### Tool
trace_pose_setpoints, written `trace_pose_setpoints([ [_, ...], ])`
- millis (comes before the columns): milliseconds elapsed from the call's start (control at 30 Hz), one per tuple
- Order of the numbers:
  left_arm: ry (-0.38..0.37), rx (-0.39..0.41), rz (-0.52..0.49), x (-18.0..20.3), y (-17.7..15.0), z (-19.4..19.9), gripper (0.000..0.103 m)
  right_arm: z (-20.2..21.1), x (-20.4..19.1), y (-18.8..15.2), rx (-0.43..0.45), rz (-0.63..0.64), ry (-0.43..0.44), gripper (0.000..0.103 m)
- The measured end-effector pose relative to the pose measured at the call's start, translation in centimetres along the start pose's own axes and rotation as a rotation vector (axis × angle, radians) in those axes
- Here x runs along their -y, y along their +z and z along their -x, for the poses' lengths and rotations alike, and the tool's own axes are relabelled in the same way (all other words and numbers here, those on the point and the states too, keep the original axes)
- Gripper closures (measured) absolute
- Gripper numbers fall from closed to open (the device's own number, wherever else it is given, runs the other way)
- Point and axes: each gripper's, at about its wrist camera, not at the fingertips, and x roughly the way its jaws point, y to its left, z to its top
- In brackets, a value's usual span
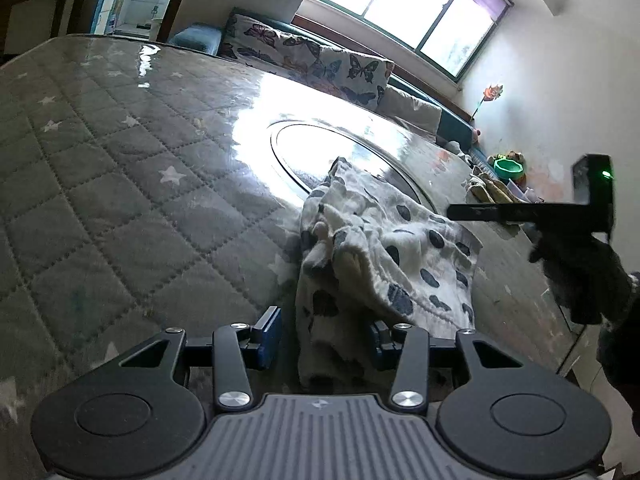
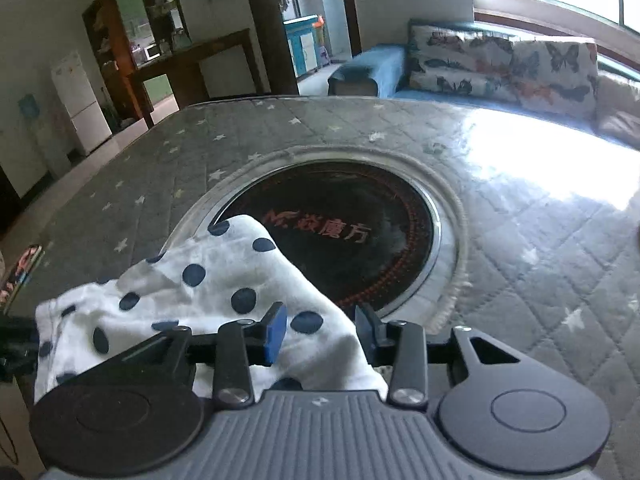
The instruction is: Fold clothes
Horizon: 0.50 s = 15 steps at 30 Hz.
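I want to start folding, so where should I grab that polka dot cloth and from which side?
Grip the near hem of the polka dot cloth, probably best at its two near corners. It lies bunched on the quilted table cover, its far tip over the round black cooktop. Come in low from the near edge: cloth already sits between the open fingers of the left gripper and right gripper.

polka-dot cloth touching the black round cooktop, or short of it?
Touching. In the right wrist view the polka-dot cloth drapes its tip over the rim onto the black round cooktop, covering part of the near-left edge.
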Motion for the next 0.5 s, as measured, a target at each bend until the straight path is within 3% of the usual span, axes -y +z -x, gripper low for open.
trace_pose_setpoints([
  [300, -0.006, -0.005, -0.019, 1.1, -0.8, 0.8, 0.055, -1.6, 1.8, -0.6, -0.037, -0.068, 0.030, 0.065],
  [500, 0.006, -0.015, -0.056, 2.2, -1.4, 1.6, 0.049, -1.3, 2.0, -1.6, -0.050, -0.063, 0.027, 0.066],
])
